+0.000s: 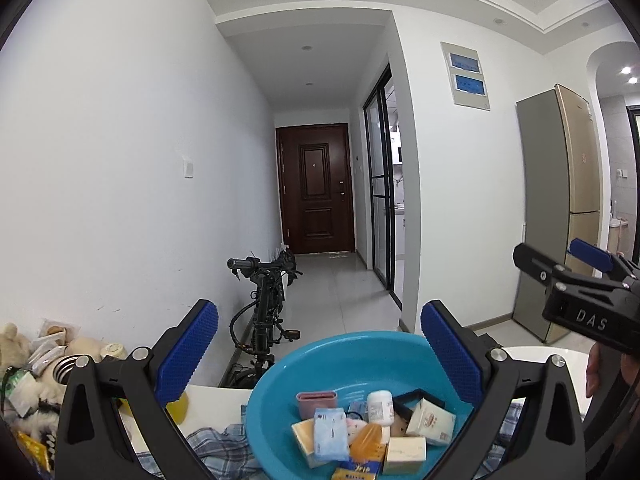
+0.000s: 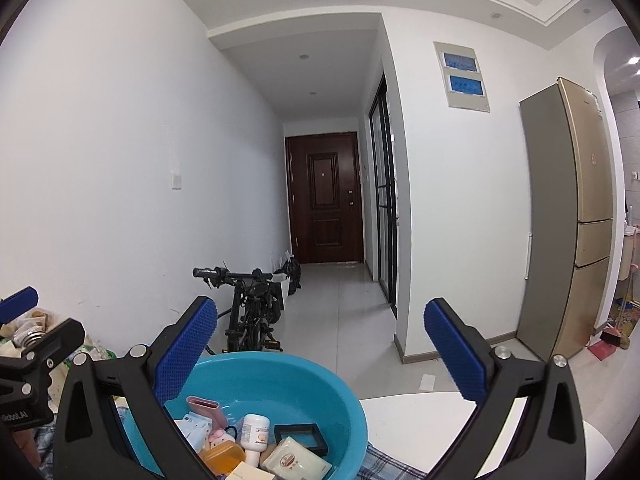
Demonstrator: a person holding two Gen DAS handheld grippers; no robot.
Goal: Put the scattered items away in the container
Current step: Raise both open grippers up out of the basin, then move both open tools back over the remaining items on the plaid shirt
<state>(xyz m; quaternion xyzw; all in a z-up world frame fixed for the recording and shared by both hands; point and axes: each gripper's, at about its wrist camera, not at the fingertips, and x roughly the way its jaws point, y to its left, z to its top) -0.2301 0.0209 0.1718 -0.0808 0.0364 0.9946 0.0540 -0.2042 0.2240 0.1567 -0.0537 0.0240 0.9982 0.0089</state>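
Your left gripper (image 1: 318,350) hangs above the blue basin (image 1: 280,384) with its two blue-padded fingers (image 1: 188,354) spread wide and nothing between them; the basin's far rim sits in the gap and its contents lie below and just ahead of the tips. Your right gripper (image 2: 320,350) is likewise splayed and empty, raised over the same basin (image 2: 336,392), which lies low and left of centre between its fingers (image 2: 186,352). In the left wrist view the right gripper (image 1: 560,268) shows at the far right edge, level with the basin and well apart from it.

The basin rests on a plaid cloth (image 1: 216,440) laid over a white table (image 2: 412,420). Counting inside it: one pink open-topped case (image 1: 317,402), one white bottle (image 1: 379,406), one black square frame (image 2: 300,436), one orange soap bar (image 1: 368,442), one blue tissue pack (image 1: 330,432), one white wrapped pack (image 1: 432,420), and at least two small pale boxes (image 1: 404,454); more pieces lie under these, and you cannot count them exactly.

Outside the basin, one yellow object (image 1: 178,406) sits on the table behind your left finger. A heap of soft toys and packets (image 1: 36,360) lies at the far left.
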